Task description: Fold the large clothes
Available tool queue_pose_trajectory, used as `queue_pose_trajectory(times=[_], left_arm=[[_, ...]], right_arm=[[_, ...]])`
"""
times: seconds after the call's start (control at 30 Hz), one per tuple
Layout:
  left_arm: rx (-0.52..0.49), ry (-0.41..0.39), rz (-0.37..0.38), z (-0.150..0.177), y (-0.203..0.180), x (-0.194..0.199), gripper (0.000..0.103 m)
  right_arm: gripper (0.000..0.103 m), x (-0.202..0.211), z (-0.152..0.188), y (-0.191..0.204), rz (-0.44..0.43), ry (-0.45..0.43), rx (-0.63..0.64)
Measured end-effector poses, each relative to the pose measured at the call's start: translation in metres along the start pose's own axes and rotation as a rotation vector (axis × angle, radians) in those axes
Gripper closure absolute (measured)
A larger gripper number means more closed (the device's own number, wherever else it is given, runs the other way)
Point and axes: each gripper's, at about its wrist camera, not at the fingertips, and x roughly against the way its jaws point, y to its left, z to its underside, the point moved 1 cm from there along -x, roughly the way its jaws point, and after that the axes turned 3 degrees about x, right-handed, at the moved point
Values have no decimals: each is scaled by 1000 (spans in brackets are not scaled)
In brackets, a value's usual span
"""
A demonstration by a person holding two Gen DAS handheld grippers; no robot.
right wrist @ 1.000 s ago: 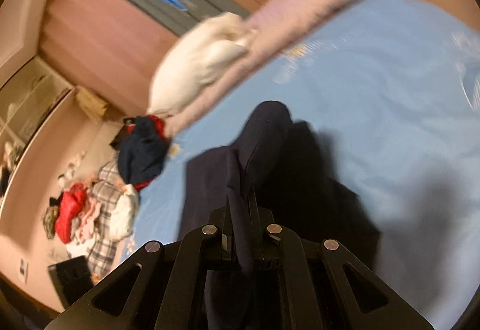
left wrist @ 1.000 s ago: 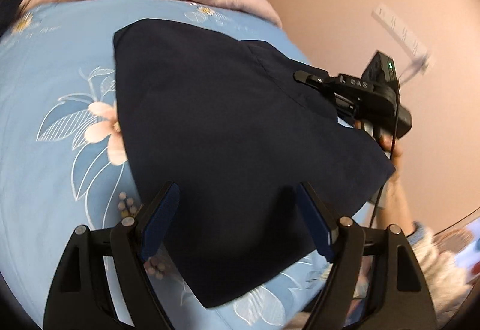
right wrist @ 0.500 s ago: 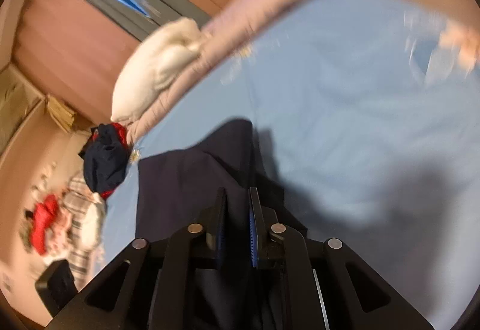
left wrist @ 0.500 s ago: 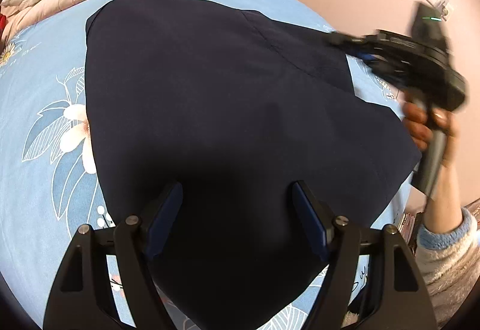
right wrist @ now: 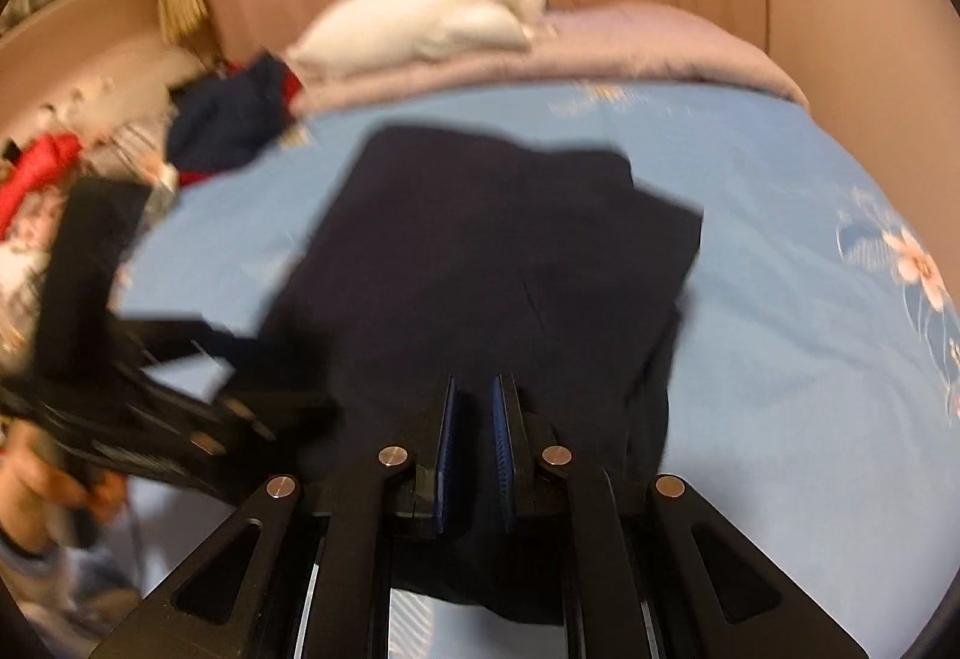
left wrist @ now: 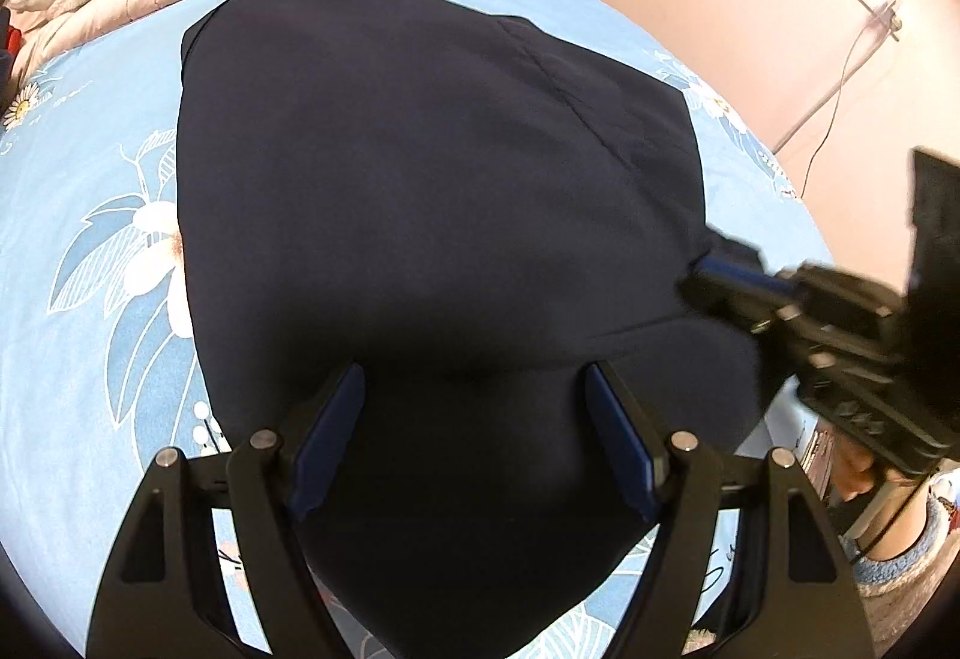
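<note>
A dark navy garment (left wrist: 432,215) is spread flat, partly folded, on the blue floral bed (left wrist: 90,299). It is judged soft and limp, likely to sag and slide unless taken at an edge or corner. The left gripper (left wrist: 474,443) is held above the near part with jaws wide and nothing between them. The right gripper (right wrist: 474,455) is seen with jaws nearly closed; no cloth is clearly pinched. The right view is blurred, and the garment's near hem is hidden behind the fingers.
</note>
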Motion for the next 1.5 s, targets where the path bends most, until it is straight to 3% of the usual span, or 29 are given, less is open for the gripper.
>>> queue_pose_trajectory(times=[0.07,0.23,0.37,0.67,0.93,1.03,1.13,1.37,1.5], left_arm=[[-13,-3,-6,2,-1,-1,28],[-29,-9,-17,7,-13,-3,26],[-32,-18,-19,4,-14,-4,26],[-59,-75,-71,36,-20,26,26],[-70,-64,-61,41,-7,11,26],[-77,-65,-61,39,-6,9,26],[-69,-61,-52,39,-4,9,25],[-68,-58,-42,37,-2,8,25],[-63,-58,-30,37,-2,8,23]], right_arm=[[93,-11,11,-12,-3,43,-45],[96,-23,26,-28,-30,35,-118],[96,-17,33,-28,-46,8,-149],[96,-9,38,-26,-59,1,-188],[96,-3,48,-29,-95,-6,-247],[94,1,43,-31,-130,18,-282],[84,13,27,-34,-180,-24,-306],[80,3,-31,-34,-101,-118,-279],[80,-41,-39,-43,-27,7,-353]])
